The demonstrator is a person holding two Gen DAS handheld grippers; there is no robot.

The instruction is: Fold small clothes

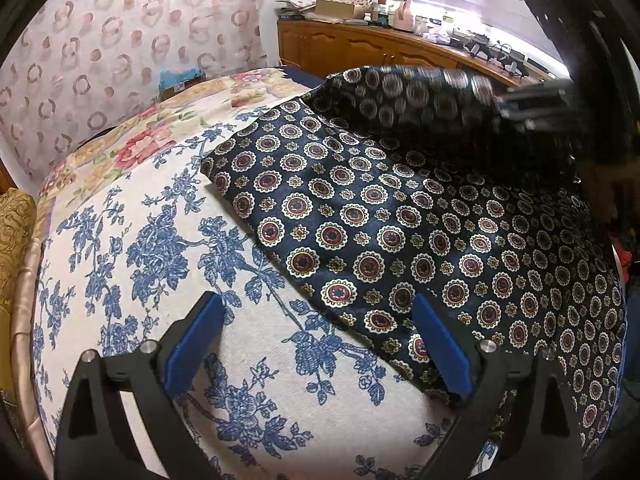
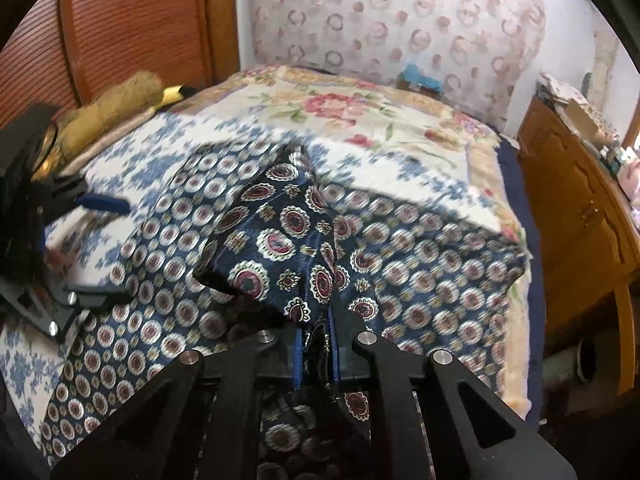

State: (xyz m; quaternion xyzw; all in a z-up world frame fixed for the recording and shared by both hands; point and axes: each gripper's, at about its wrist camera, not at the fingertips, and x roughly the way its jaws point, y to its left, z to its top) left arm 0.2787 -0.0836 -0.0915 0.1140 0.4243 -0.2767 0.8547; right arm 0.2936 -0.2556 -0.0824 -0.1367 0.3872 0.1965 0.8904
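While the dark navy satin garment with red-and-cream medallion print [image 1: 384, 216] lies spread over the bed covered in a white cloth with blue floral print [image 1: 132, 264], the left gripper [image 1: 316, 344] hovers released at the garment's near left edge, its blue-padded fingers [image 1: 192, 344] wide apart: one above the bare bedcover, the other above the patterned fabric. In the right wrist view the right gripper [image 2: 316, 356] is clenched on a bunched fold of the same garment [image 2: 280, 248], the cloth pinched between its blue pads and rising in a peaked ridge above the rest of the fabric, which lies flat on the bed toward its right edge. From the left wrist view that lifted fold appears as a blurred hump at the garment's far side, beside the dark blurred body of the right gripper. Toward the far end of the bed lies a cream blanket with pink roses [image 2: 340, 116], and a tan plush toy [image 2: 112, 104] rests along the bed's left edge. A wooden cabinet [image 1: 352, 48] stands beyond the bed's far right corner
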